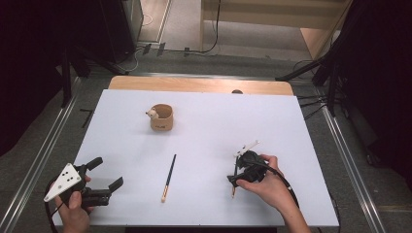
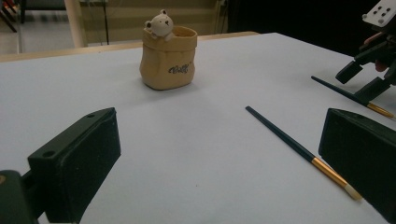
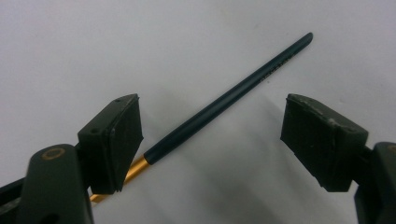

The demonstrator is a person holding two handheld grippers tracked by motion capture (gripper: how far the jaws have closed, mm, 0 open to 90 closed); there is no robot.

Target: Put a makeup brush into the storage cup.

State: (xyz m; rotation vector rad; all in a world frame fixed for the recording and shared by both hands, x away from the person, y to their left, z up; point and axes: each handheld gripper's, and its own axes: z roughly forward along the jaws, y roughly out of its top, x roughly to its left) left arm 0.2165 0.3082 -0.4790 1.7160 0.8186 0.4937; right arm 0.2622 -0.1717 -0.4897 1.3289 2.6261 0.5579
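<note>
Two brushes on the white table [image 1: 291, 126], one cup. Right gripper [image 1: 236, 178] wide open, holding nothing, poised low over the near brush [image 3: 224, 102]: shaft slanting between the jaws, gold band by the left jaw. Left gripper [image 1: 108, 172] open too, empty. Second brush [image 1: 168, 177] mid-table between both. Farthest, the bear cup [image 1: 161, 117].

A dark brush [image 3: 224, 105] (gold ferrule) lies between the right gripper's [image 3: 212, 140] wide-apart jaws.
</note>
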